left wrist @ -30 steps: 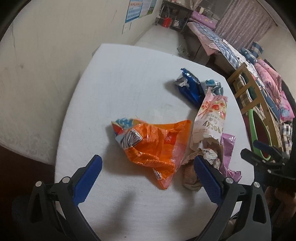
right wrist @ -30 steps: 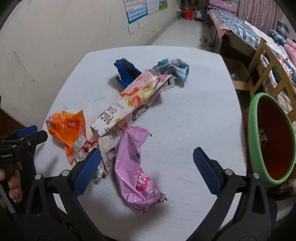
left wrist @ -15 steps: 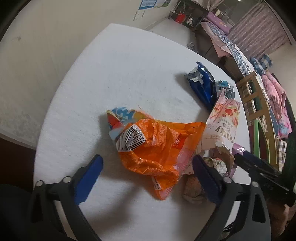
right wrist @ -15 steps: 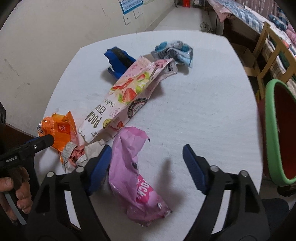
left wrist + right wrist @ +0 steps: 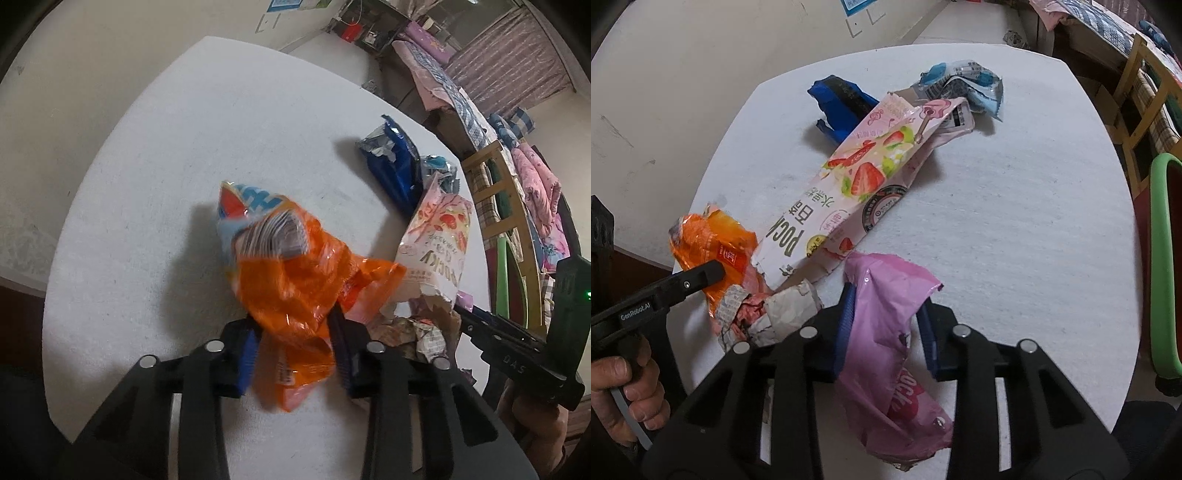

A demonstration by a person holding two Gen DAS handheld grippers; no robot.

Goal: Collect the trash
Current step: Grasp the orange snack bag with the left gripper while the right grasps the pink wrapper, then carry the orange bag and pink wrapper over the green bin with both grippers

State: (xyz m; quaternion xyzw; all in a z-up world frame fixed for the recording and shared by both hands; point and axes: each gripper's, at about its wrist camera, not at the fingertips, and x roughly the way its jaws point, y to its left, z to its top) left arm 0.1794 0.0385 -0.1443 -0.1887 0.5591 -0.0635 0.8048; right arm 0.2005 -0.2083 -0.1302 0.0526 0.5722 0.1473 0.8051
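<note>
Grasp step: left gripper (image 5: 293, 352) jaws closing on crinkled orange plastic snack wrapper (image 5: 299, 291), lower centre; right gripper (image 5: 886, 332) closing on crumpled pink foil wrapper (image 5: 886, 325), lower centre of white surface (image 5: 1015, 221). Next: lift, carry to green-rimmed bin (image 5: 1163, 266) at right edge.

Left gripper (image 5: 295, 347) jaws closing on crinkled orange plastic snack bag (image 5: 295, 291), bag between blue pads, near front edge of white round table (image 5: 184, 147). Pink strawberry Pocky box (image 5: 437, 243) and dark blue foil wrapper (image 5: 395, 162) toward right edge.
</note>
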